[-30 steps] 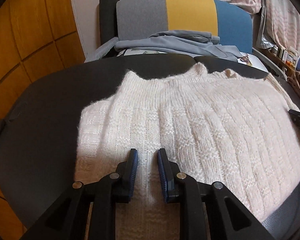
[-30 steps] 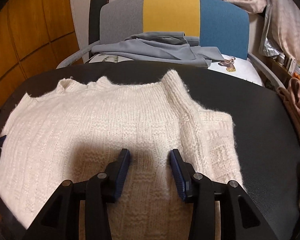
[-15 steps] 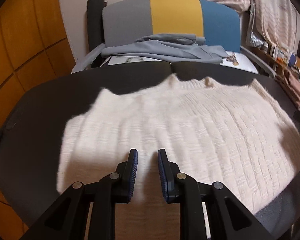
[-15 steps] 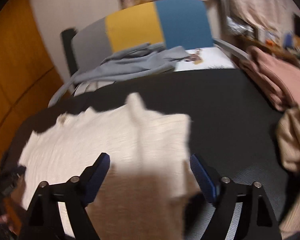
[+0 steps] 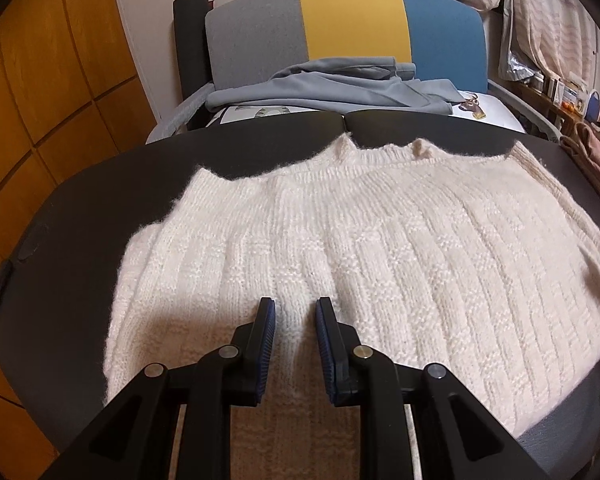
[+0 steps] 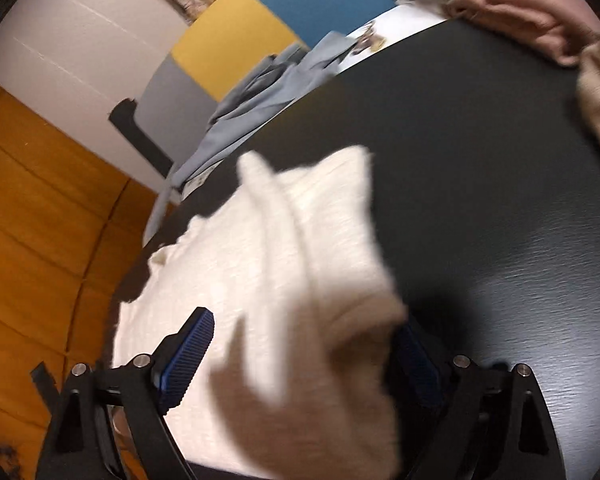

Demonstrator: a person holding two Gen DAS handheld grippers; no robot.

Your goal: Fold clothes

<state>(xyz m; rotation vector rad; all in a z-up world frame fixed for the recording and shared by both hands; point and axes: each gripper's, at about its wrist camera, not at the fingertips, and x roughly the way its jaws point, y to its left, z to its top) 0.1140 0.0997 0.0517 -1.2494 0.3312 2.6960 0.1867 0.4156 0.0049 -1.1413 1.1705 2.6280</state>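
Tilted since, right gripper now straddles sweater edge.

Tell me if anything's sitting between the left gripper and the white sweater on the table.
Nothing visible. The left gripper hangs directly over the white sweater, jaws slightly apart, with only knit between and beneath its fingers. The grey garment lies on the chair beyond the black table, clear of the sweater.
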